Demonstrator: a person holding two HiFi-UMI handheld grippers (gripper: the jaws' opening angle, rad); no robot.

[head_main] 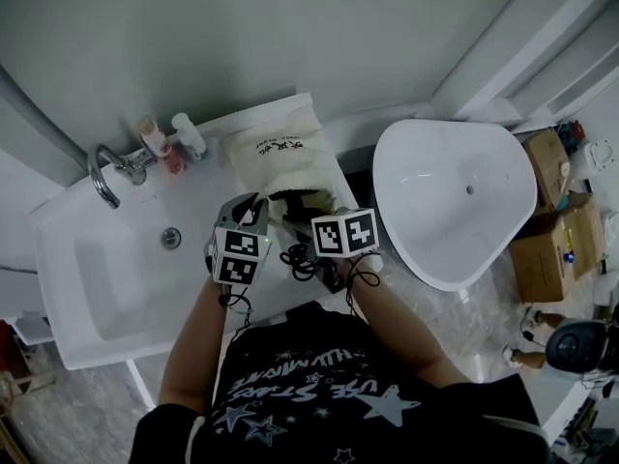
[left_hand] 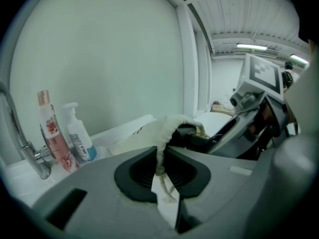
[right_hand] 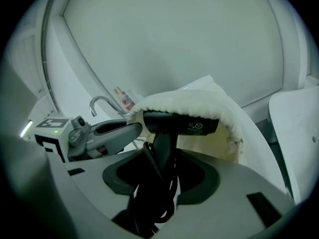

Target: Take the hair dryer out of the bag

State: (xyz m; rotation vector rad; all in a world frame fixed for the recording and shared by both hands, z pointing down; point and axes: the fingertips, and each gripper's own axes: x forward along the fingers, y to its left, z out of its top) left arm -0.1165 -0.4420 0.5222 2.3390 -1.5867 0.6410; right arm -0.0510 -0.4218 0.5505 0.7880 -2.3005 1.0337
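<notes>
The white sink [head_main: 97, 278] is sitting at the left, with two bottles [head_main: 172, 143] standing behind it; the left gripper [left_hand: 162, 171] is pinching the rim of the bag [head_main: 280, 153]; the right gripper [right_hand: 160, 173] is squeezing the handle of the black hair dryer [right_hand: 179, 122], whose head is lying in the bag's open mouth.

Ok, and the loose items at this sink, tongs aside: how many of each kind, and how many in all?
bottles: 2 (pink bottle, pump bottle)
cloth bag: 1
hair dryer: 1
total: 4
</notes>
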